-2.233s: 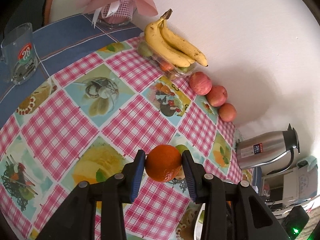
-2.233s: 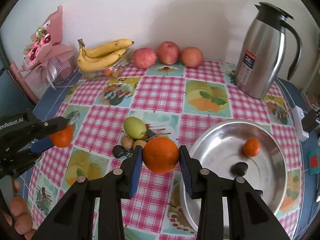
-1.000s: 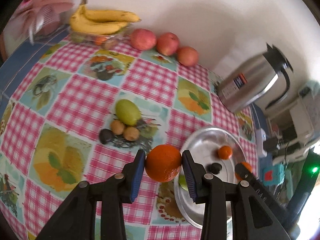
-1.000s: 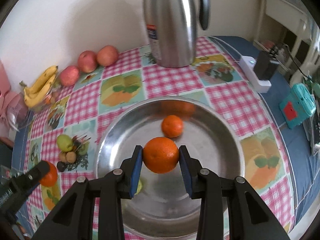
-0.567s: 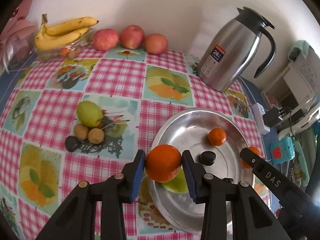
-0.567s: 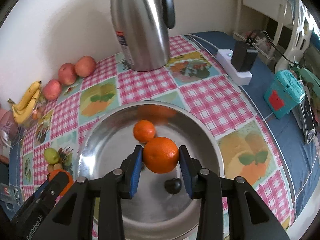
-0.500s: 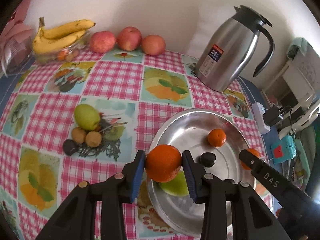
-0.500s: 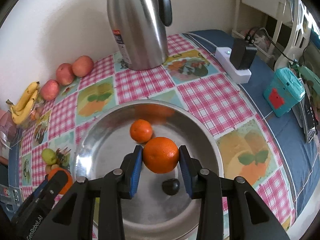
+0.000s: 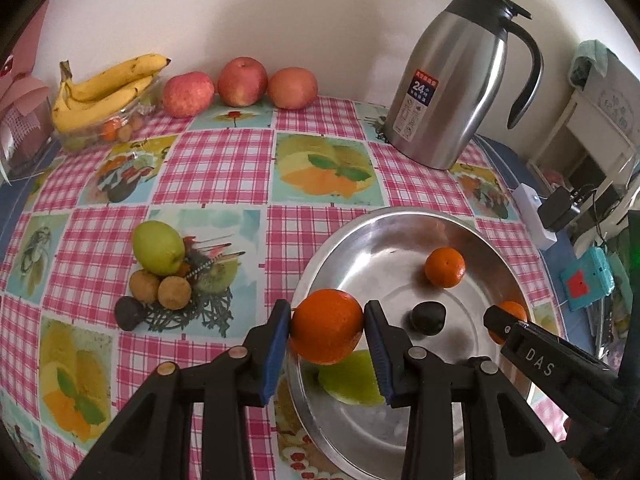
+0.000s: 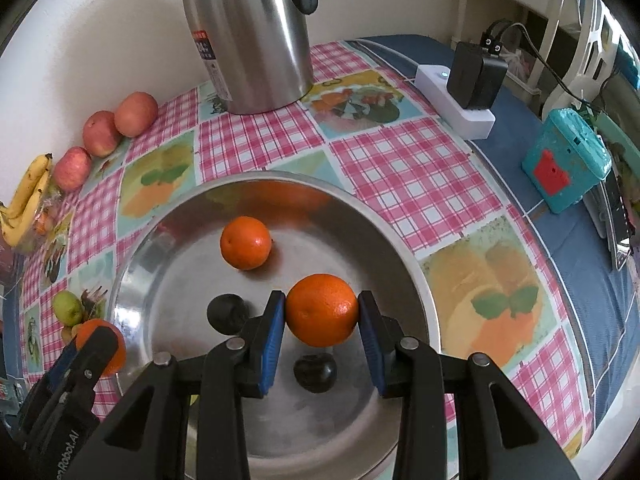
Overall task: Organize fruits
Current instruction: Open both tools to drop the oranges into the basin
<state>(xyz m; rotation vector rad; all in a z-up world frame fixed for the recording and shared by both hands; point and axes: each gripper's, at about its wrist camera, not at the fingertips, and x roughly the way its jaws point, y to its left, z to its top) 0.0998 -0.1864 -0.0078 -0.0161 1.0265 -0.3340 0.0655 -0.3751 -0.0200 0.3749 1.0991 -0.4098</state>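
My left gripper is shut on an orange, held over the left rim of the steel bowl. My right gripper is shut on a second orange above the bowl's middle. Inside the bowl lie a small orange, two dark round fruits and a green fruit partly hidden behind my left fingers. On the cloth to the left sit a green fruit, two brown fruits and a dark one.
A steel jug stands behind the bowl. Three apples and a banana bunch line the wall. A white power strip with a black adapter and a teal box lie on the blue cloth to the right.
Both grippers have sunk closer to the bowl, each still holding its orange. The left view has swung right and levelled, so the bowl now fills more of it.
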